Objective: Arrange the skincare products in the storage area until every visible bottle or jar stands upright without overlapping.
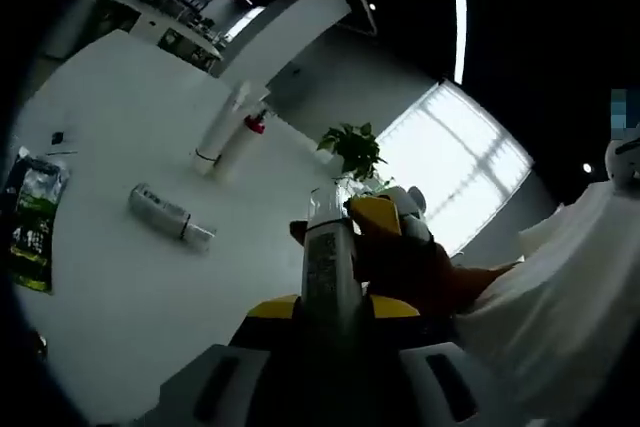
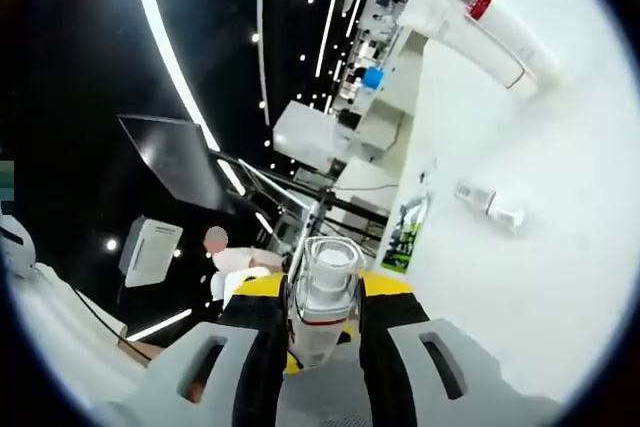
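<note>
My left gripper (image 1: 332, 309) is shut on a slim bottle (image 1: 328, 247) with a grey printed label and a pale cap, held upright between its yellow pads. Just behind that bottle I see a yellow finger of the right gripper (image 1: 378, 213). My right gripper (image 2: 322, 295) is shut on a white bottle (image 2: 328, 272) with a clear cap and a thin red line near its base. A small clear-capped bottle (image 1: 170, 215) (image 2: 488, 205) lies on its side on the white table (image 1: 120, 287). Two tall white tubes (image 1: 225, 132) (image 2: 500, 32) stand together, one with a red cap (image 1: 256, 124) (image 2: 480, 2).
A green printed packet (image 1: 30, 212) (image 2: 405, 232) lies near the table edge. A leafy plant (image 1: 352, 147) stands at the far side. A person's white sleeve (image 1: 560, 297) and a hand (image 1: 420, 267) are close on the right. Shelves and desks (image 2: 370, 77) stand beyond the table.
</note>
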`<move>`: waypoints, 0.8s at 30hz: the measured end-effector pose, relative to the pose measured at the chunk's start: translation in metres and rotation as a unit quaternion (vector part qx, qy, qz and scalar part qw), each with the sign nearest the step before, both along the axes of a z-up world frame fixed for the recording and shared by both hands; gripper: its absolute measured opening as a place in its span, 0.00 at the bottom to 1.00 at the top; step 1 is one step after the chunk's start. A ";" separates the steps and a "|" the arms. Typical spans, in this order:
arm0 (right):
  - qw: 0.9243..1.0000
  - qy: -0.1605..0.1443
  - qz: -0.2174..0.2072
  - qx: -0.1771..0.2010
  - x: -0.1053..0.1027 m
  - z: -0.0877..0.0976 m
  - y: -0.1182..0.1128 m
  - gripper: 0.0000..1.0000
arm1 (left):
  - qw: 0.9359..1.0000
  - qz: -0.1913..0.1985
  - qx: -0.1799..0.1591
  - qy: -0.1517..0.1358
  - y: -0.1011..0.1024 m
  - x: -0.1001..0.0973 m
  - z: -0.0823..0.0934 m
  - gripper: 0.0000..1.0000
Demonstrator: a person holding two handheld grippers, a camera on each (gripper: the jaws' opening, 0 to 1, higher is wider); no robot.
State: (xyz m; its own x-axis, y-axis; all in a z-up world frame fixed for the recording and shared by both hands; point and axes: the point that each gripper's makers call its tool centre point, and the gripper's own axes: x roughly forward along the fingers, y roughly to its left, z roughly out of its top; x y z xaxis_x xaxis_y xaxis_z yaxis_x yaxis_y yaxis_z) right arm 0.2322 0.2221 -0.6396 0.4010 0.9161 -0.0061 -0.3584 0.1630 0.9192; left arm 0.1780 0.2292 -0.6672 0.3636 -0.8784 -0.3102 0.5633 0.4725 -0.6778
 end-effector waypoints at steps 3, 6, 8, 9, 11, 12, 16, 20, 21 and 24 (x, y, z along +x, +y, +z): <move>0.999 0.035 0.001 0.006 -0.002 -0.006 0.001 0.22 | 0.999 0.012 0.038 -0.037 0.006 0.005 -0.001 0.23; 0.999 0.045 0.008 0.010 -0.004 -0.007 0.003 0.22 | 0.997 0.008 0.057 -0.054 0.006 0.004 -0.003 0.23; 0.999 0.042 0.007 0.010 -0.004 -0.006 0.003 0.21 | 0.995 0.004 0.075 -0.064 0.006 0.003 -0.006 0.23; 0.999 0.046 0.008 0.012 -0.005 -0.006 0.003 0.21 | 0.994 0.002 0.084 -0.072 0.007 0.003 -0.008 0.23; 0.999 0.050 0.008 0.012 -0.005 -0.007 0.003 0.21 | 0.990 -0.006 0.107 -0.093 0.007 0.004 -0.010 0.23; 0.999 0.052 0.009 0.013 -0.005 -0.007 0.003 0.21 | 0.990 -0.005 0.109 -0.091 0.006 0.002 -0.011 0.23; 0.998 0.056 0.013 0.016 -0.006 -0.008 0.005 0.22 | 0.987 -0.013 0.122 -0.105 0.007 0.002 -0.013 0.23; 0.998 0.051 0.019 0.012 -0.008 -0.008 0.007 0.25 | 0.987 -0.013 0.127 -0.103 0.009 0.003 -0.014 0.23; 0.998 0.051 0.022 0.011 -0.009 -0.009 0.008 0.26 | 0.987 -0.014 0.128 -0.100 0.008 0.003 -0.015 0.23; 0.999 0.040 0.028 -0.002 -0.011 -0.011 0.010 0.23 | 0.986 -0.017 0.132 -0.098 0.008 0.002 -0.017 0.23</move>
